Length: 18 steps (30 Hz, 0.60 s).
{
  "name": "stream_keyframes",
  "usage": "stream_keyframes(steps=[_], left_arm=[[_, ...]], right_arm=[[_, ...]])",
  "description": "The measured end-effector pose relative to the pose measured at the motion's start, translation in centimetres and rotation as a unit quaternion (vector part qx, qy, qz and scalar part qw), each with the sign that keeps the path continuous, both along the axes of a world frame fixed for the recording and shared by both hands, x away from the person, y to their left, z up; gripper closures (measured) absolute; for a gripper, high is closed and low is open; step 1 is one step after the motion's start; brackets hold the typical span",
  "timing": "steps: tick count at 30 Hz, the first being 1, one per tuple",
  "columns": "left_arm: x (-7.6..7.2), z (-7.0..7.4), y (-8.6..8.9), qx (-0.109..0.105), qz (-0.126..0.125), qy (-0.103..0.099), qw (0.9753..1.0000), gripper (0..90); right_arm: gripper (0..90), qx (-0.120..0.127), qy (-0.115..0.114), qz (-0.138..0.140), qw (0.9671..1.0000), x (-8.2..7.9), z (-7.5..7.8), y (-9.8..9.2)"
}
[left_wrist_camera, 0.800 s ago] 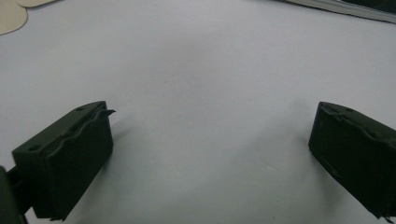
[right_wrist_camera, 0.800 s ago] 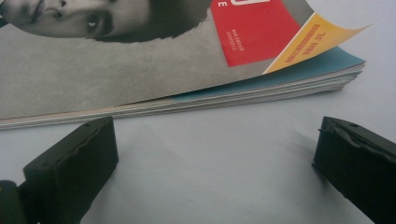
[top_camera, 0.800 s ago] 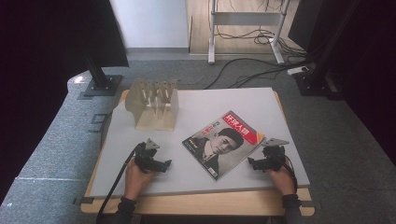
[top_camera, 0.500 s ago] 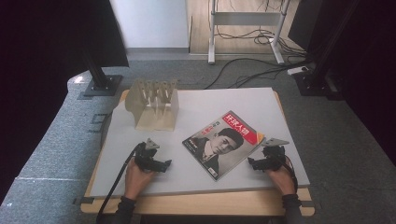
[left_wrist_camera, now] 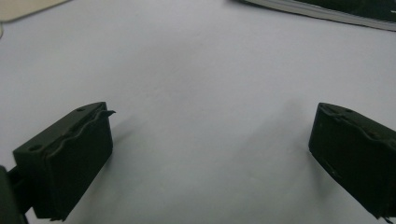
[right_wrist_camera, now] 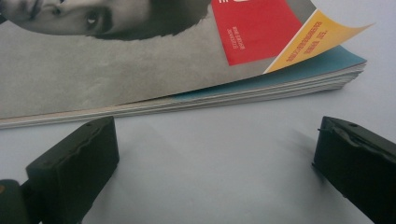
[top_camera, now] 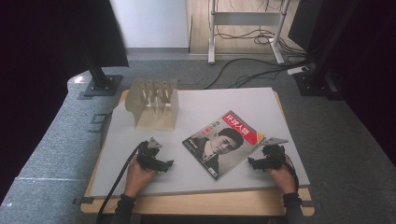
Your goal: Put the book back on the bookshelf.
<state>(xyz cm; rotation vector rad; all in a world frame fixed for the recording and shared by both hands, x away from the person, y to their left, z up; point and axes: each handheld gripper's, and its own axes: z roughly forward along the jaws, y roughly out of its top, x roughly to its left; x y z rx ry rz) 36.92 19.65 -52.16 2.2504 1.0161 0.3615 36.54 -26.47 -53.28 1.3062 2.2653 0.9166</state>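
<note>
- Two grippers, left gripper (top_camera: 161, 164) and right gripper (top_camera: 258, 163), rest spread wide, unmoved since before.
- Magazine (right_wrist_camera: 140, 70) edges run off the right gripper view; cover corner curls.

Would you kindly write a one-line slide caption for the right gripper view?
Open right gripper low over the table, facing the page edge of a magazine whose cover corner curls up.

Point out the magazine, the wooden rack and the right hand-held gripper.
magazine (top_camera: 223, 142): high view, middle of the portrait cover.
wooden rack (top_camera: 155, 108): high view, its slotted centre.
right hand-held gripper (right_wrist_camera: 215, 158): right gripper view, on the table midway between its open jaws.
</note>
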Motion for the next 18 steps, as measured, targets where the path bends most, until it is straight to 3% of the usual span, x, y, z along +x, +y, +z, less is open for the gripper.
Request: stream_keyframes(steps=[5, 14, 18], left_arm=[[0.7, 1.1, -0.7, -0.020, -0.016, 0.000, 0.9997, 0.0], [2.5, 2.9, -3.2, 0.004, -0.053, -0.002, 0.9986, 0.0], [3.6, 3.6, -4.4, 0.000, -0.066, -0.005, 0.9978, 0.0]], right_arm=[[0.0, -0.003, -0.003, 0.008, 1.0000, -0.1, 0.5, -0.2], [0.0, 0.011, -0.034, 0.016, 0.9992, 0.3, 2.2, -0.4], [0.0, 0.010, -0.041, 0.019, 0.9989, 1.0, 2.8, 0.0]])
